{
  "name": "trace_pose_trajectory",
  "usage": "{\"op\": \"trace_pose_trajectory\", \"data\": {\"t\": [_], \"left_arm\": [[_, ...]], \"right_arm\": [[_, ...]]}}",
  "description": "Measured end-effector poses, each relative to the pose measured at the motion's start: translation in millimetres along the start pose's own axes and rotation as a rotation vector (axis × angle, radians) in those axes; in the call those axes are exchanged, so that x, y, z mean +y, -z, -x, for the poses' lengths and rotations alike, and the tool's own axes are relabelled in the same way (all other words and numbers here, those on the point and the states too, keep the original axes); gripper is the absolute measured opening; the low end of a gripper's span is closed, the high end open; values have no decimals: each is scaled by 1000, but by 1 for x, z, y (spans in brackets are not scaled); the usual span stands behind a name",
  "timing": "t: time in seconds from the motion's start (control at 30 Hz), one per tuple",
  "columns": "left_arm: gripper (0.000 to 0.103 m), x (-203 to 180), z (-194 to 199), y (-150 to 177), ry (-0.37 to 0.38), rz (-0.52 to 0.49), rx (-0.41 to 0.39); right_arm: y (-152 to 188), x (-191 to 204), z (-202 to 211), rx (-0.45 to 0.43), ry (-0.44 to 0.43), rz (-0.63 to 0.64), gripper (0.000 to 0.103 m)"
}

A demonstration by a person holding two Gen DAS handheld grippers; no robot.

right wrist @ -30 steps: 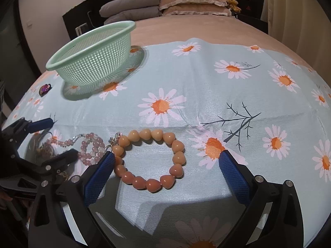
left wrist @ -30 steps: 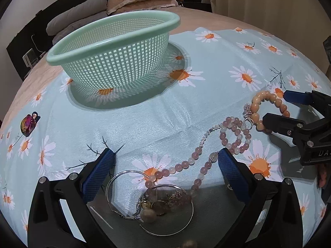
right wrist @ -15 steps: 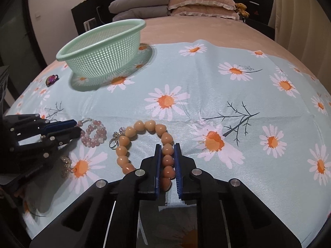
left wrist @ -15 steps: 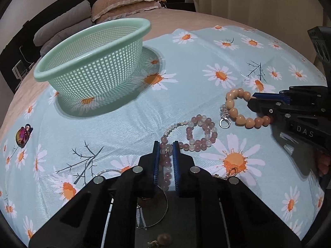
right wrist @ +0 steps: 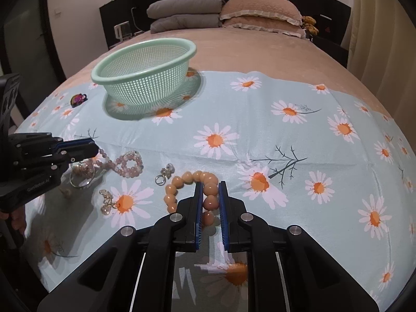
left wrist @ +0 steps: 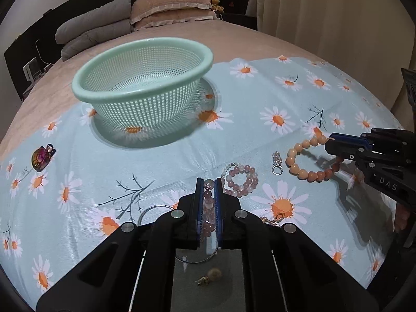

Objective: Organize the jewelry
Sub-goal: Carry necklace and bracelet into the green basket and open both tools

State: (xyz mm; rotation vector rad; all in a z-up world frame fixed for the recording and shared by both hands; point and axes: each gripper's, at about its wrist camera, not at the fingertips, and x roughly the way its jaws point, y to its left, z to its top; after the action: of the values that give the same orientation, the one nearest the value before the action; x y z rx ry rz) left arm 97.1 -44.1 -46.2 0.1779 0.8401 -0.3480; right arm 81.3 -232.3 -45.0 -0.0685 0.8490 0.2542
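Observation:
My left gripper (left wrist: 208,182) is shut on the pink bead necklace (left wrist: 243,179), whose coiled end trails on the daisy cloth. My right gripper (right wrist: 210,185) is shut on the orange bead bracelet (right wrist: 182,182), lifted slightly off the cloth; it also shows in the left wrist view (left wrist: 306,166). The mint green mesh basket (left wrist: 145,88) stands empty at the back left, also in the right wrist view (right wrist: 143,70). A silver charm ring (left wrist: 277,163), hoop earrings (left wrist: 153,212) and small gold earrings (right wrist: 106,202) lie loose on the cloth.
A purple hair clip (left wrist: 41,156) lies at the far left of the cloth. The cloth covers a bed with pillows (left wrist: 169,10) at the headboard. A small pearl piece (left wrist: 210,277) lies under my left gripper.
Both grippers closed from wide open, the left on the pink necklace and the right on the orange bracelet. Both have since risen, pulling the two pieces apart and lifting them.

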Motion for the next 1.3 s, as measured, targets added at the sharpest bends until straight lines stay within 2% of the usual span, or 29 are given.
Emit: {"op": "trace_pose_trajectory", "data": {"t": [0.23, 0.63, 0.7, 0.9, 1.3], "left_arm": [[8, 4, 34, -8, -12, -5, -58], [8, 9, 87, -29, -101, -28, -138], [8, 13, 90, -33, -125, -24, -148], [8, 31, 101, -51, -132, -2, -177], [8, 57, 126, -115, -193, -33, -264]], "right_arm": [[-10, 11, 25, -46, 0, 41, 11], [-32, 28, 61, -122, -27, 84, 11], [-39, 32, 66, -138, -27, 96, 11], [-67, 46, 77, -184, -44, 138, 11], [-138, 71, 78, -272, -94, 182, 11]]}}
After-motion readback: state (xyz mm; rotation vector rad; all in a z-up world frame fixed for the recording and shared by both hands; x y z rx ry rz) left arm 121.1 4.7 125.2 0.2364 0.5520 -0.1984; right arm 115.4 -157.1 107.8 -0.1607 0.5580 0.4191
